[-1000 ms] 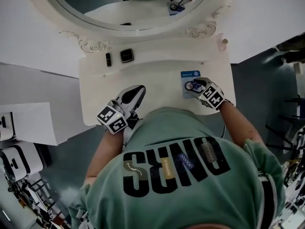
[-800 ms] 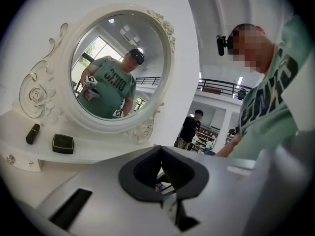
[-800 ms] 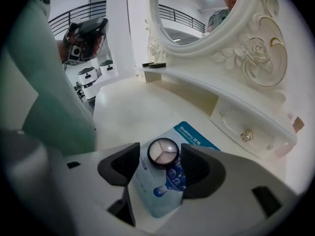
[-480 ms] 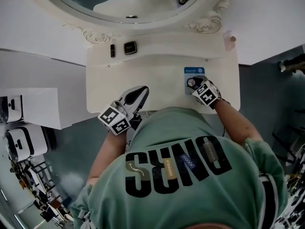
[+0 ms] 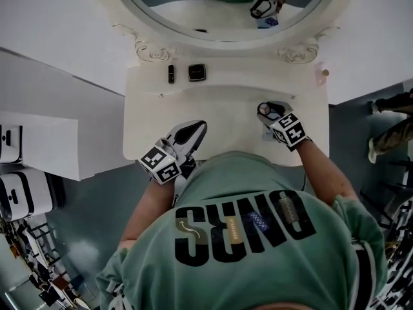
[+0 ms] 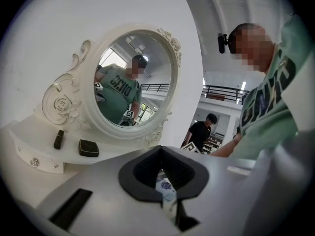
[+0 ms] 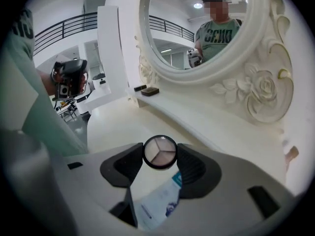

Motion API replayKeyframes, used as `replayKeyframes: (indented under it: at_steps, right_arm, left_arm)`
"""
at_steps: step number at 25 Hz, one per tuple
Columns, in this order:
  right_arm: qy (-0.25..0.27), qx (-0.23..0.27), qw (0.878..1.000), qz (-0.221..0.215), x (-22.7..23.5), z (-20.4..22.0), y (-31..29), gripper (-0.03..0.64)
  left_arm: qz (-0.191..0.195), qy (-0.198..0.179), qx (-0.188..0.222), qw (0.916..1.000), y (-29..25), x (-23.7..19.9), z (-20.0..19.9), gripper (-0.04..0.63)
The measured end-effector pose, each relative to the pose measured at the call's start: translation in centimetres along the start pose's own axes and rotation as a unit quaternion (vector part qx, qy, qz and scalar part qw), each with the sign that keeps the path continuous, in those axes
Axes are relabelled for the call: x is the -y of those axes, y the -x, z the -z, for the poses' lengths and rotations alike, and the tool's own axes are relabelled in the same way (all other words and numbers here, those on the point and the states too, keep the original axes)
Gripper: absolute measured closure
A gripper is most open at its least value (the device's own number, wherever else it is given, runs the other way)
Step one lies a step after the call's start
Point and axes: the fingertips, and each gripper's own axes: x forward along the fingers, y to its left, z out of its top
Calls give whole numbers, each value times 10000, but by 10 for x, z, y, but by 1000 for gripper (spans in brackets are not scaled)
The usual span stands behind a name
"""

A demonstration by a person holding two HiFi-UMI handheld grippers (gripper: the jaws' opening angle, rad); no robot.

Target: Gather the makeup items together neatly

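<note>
Change: right hand-held gripper [image 5: 267,111] had closed onto the round eyeshadow compact [image 7: 160,152], lifting it off the blue leaflet [image 7: 158,203] | Position: above tabletop [image 5: 219,105], right side | Left hand-held gripper [image 5: 193,130]: jaws together, apparently empty | Implication: ready to join the black case [image 5: 197,72].

Makeup items: one round eyeshadow compact [image 7: 160,152]; one square black compact [image 5: 197,72]; one black lipstick tube [image 5: 171,73]; one blue-and-white sachet [image 7: 162,203].

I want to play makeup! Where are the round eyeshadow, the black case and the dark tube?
Eyeshadow [image 7: 160,152]: right gripper view, its middle.
Black case [image 5: 197,72]: head view, its lid.
Dark tube [image 5: 171,73]: head view, middle of tube.
</note>
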Motion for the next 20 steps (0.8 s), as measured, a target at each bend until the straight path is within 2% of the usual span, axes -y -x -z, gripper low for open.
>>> replayKeyframes:
  at_steps: [5,9,16,20]
  right_arm:
    - [60,170,9994,283,-6,-82,-29,407]
    - [-191,127,9984,510,-3,-127,-64,407]
    - [-943,-93,9900,1048,23,-160,-118,407]
    - [-1560,-212,9775,1405,37,-155,-132,405]
  left_arm:
    - [203,-108,81,9997,40,-39,-22,586]
    - [261,-119,100,9995,78,-74,-37,586]
    - [160,-50,106,9998,142,-124,-52,586]
    - [2,46,146,9999,171,-141,-56,586]
